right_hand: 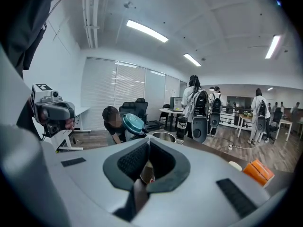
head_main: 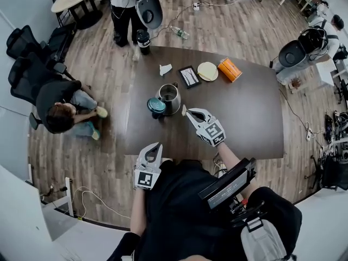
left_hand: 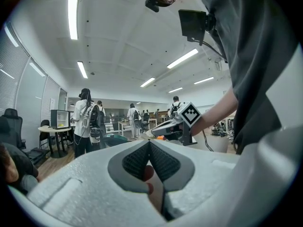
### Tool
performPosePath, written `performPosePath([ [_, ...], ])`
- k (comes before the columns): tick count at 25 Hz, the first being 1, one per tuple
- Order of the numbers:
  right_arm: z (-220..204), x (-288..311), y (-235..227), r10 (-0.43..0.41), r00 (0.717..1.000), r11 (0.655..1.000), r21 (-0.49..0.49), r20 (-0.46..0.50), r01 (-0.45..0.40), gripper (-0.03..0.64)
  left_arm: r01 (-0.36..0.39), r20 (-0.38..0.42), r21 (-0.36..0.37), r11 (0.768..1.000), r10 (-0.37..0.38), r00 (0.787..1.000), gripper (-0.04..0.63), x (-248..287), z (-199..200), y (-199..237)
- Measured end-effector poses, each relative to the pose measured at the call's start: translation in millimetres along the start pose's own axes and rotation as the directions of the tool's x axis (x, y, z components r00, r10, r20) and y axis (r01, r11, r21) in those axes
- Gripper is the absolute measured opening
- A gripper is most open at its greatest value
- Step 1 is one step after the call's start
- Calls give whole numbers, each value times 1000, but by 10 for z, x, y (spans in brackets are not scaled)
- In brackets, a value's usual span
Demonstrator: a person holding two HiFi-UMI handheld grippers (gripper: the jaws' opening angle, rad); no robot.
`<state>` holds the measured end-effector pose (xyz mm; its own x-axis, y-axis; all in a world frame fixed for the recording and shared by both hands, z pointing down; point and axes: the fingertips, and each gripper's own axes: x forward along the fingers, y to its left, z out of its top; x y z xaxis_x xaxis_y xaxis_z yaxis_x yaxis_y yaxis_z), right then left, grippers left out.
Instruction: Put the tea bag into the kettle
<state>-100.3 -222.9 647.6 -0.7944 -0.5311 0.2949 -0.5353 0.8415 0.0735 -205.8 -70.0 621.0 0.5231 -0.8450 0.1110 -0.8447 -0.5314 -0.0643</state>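
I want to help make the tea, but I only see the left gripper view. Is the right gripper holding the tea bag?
Observer: Yes. The right gripper is shut on the tea bag, pinched between its fingers.
Operator: Where's the kettle?
Observer: In the head view, the kettle stands on the table, just left of that gripper's tip. The tea bag isn't in it yet.
Operator: Is the lid on?
Observer: No. The lid stands open at the kettle's left, so the mouth is uncovered.
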Motion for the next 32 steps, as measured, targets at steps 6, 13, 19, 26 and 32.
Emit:
performPosePath([
  [6,-14,106,-110,-8,1000,999,33,-2,8,8,-22,1,-6,1000,22,1000,0,-54,-50,42],
  [13,57,291,-262,-15,1000,994,111,11,14,8,-44,5,-18,999,44,999,1,-94,-53,168],
  [19,98,407,-334,-6,1000,994,112,7,6,8,-60,5,-11,998,60,998,0,-132,-82,201],
  [26,269,517,-396,-6,999,982,190,53,-5,8,-69,4,0,998,69,998,1,-141,-60,249],
  [32,502,612,-430,4,995,976,215,99,-25,8,-77,6,4,997,77,997,0,-147,-83,281],
])
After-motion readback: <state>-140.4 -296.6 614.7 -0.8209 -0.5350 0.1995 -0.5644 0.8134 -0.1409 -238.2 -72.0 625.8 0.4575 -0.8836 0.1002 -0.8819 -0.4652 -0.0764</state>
